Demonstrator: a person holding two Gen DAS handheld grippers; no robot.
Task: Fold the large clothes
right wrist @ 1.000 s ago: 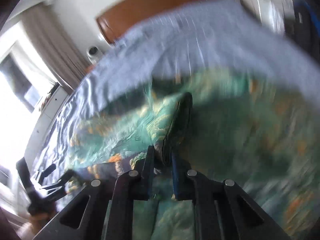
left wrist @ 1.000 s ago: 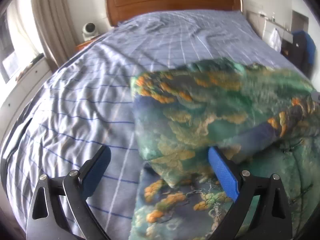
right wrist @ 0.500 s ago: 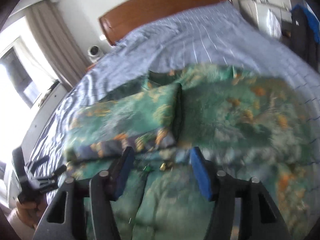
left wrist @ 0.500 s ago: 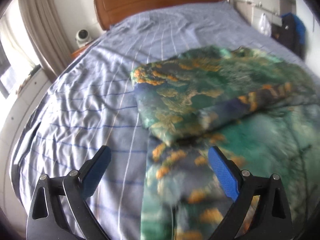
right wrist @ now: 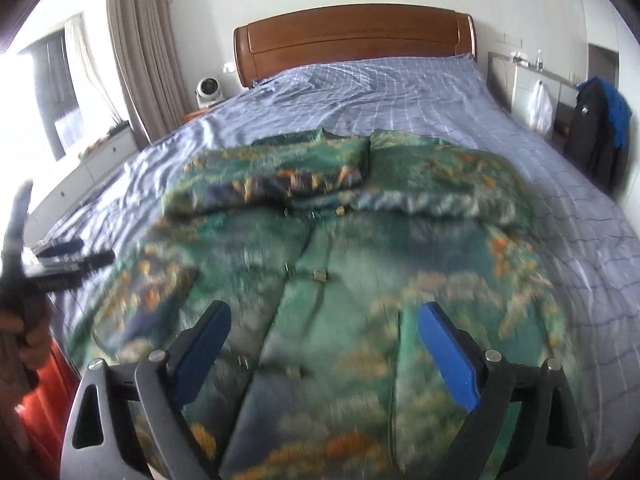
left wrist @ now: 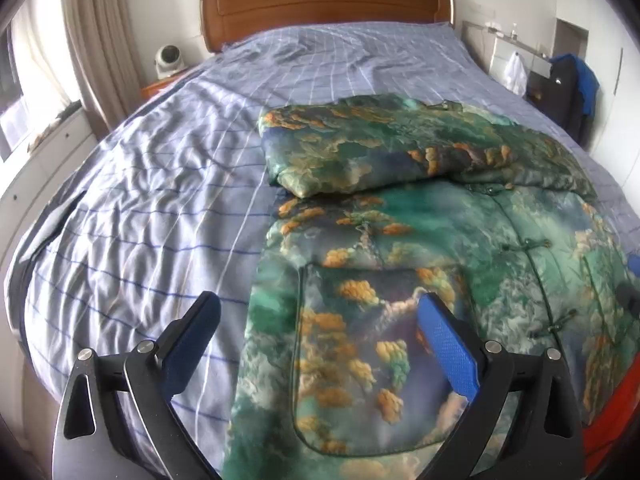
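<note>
Sleeves now folded across green printed jacket [left wrist: 400, 248], released

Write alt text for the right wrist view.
A green landscape-print padded jacket lies front-up on a bed with a blue checked sheet, both sleeves folded across its chest. The open right tool hovers over its hem, empty.

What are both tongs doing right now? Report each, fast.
Left tongs: open, holding nothing, above the green jacket.
Right tongs: open, have just been opening, nothing between them.
</note>
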